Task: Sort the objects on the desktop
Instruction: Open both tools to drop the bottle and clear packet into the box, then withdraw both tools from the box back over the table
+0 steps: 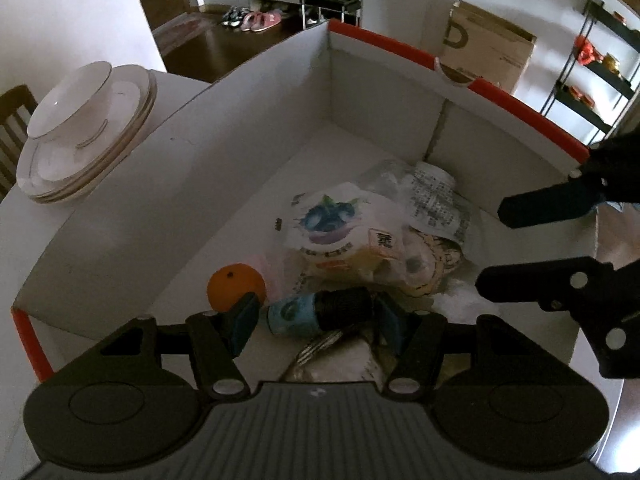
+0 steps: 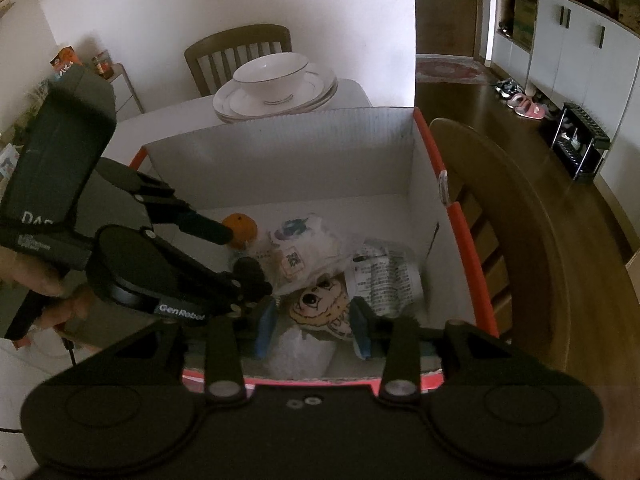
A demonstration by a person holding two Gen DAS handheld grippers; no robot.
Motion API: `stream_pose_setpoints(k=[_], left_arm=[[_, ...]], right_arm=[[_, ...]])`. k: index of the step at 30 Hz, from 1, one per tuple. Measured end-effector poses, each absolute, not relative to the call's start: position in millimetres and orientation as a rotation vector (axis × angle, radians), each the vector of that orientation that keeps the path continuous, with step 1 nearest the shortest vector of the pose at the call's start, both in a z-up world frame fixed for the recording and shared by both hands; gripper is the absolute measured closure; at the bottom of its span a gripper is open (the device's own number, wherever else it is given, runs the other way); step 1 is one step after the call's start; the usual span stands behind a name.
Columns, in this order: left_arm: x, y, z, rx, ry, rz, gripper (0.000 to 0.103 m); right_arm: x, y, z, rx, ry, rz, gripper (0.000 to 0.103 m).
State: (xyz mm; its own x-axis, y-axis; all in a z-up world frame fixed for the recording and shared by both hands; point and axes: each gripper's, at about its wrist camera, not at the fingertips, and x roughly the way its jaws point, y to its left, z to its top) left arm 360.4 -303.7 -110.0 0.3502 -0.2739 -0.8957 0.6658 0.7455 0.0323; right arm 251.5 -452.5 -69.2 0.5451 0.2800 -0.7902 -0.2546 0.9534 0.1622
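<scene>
Left gripper (image 1: 318, 322) pads apart, bracketing small bottle (image 1: 292, 314) end to end: blue label toward one pad, black cap toward the other, thin gap visible each side, so reads as not clamped. Lies on its side low in cardboard box (image 1: 380, 46), on the pile by the near wall, just beside orange (image 1: 234, 284) and close under blueberry packet (image 1: 328, 220); touching or not, can't tell. Printed wrapper (image 1: 436, 200) further back. Right gripper (image 2: 314, 330) open too, nothing pinched, hovering over cartoon-bear pouch (image 2: 320, 304) and clear bag (image 2: 300, 348) at the near edge of the same box. Looks like drop-off of the bottle, judging by the gaps. To finish clean: spread pads a touch wider before lifting, pull out straight along the finger line, avoid snagging the cap, since round body likely rolls toward the orange. Keep off the right gripper's fingers, which sit close on the right side of the left wrist view. Mind the box wall on exit. Outside the box: stack of plates with bowl (image 1: 80, 132) on white table (image 1: 20, 232), well apart, no concern.
</scene>
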Motion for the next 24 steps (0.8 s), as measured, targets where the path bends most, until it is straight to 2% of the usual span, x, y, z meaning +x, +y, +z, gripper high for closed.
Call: stream_pose_setpoints(k=[9,24], left_arm=[[343.5,-291.0,-96.4,0.408,0.992,-0.624,0.036],[303.7,-253.9,-47.8,0.254,0.864,-0.573,0.036]], right_arm=[[247.9,-453.2,-65.8,0.039,0.936,0.326,0.056],[234.7,-445.8,-45.4,0.026,0.893,0.347,0.053]])
